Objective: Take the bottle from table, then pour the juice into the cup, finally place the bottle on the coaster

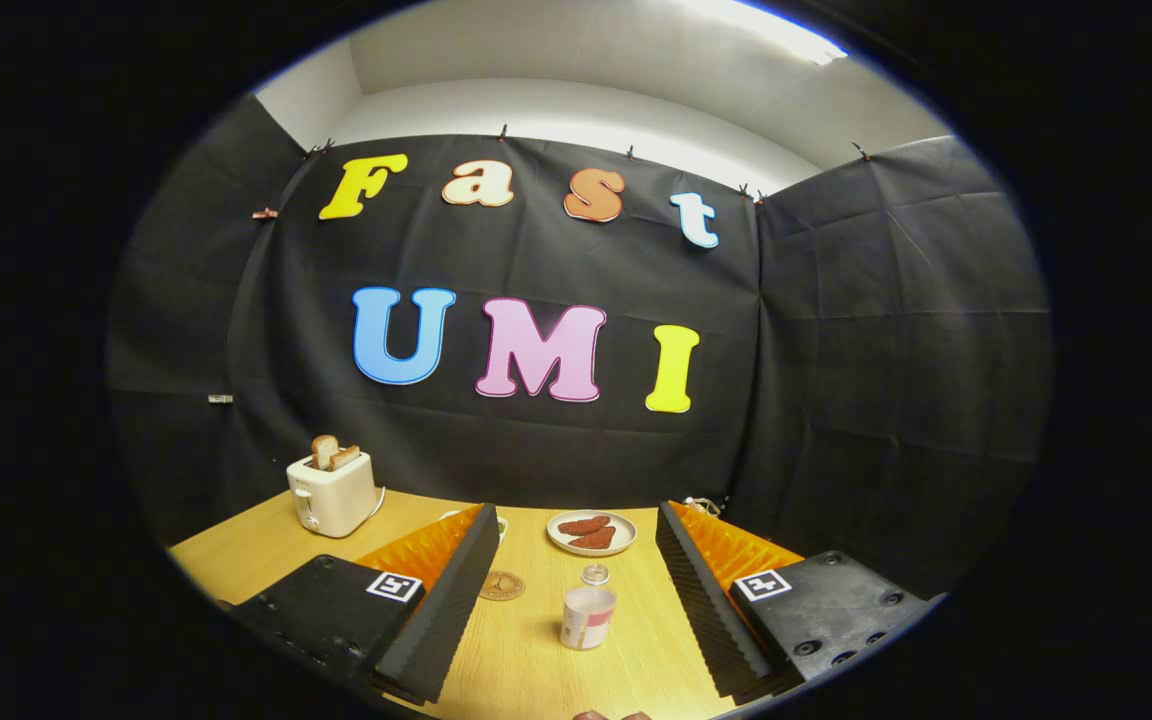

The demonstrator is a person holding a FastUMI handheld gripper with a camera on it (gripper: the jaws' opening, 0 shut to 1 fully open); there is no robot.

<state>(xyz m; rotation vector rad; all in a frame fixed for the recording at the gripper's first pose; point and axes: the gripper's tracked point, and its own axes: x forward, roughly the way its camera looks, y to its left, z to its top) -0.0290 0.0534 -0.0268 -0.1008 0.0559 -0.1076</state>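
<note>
Behind the gripper's (pixel 576 600) wide-spread left finger, at ten o'clock from the bottle (pixel 588 617), a pale cup (pixel 500 524) peeks out; only a sliver of rim shows, contents impossible to tell. The coaster (pixel 501 585) at nine o'clock loses its left edge behind that same finger, and its pattern is too small to make out. The bottle's label is a blur of colour. At twelve o'clock, the small clear thing (pixel 595 574) just beyond the bottle is too tiny to identify. Down at six o'clock, something dark and rounded (pixel 608 716) is sliced off by the view's edge. Both finger bases are cut off low.
</note>
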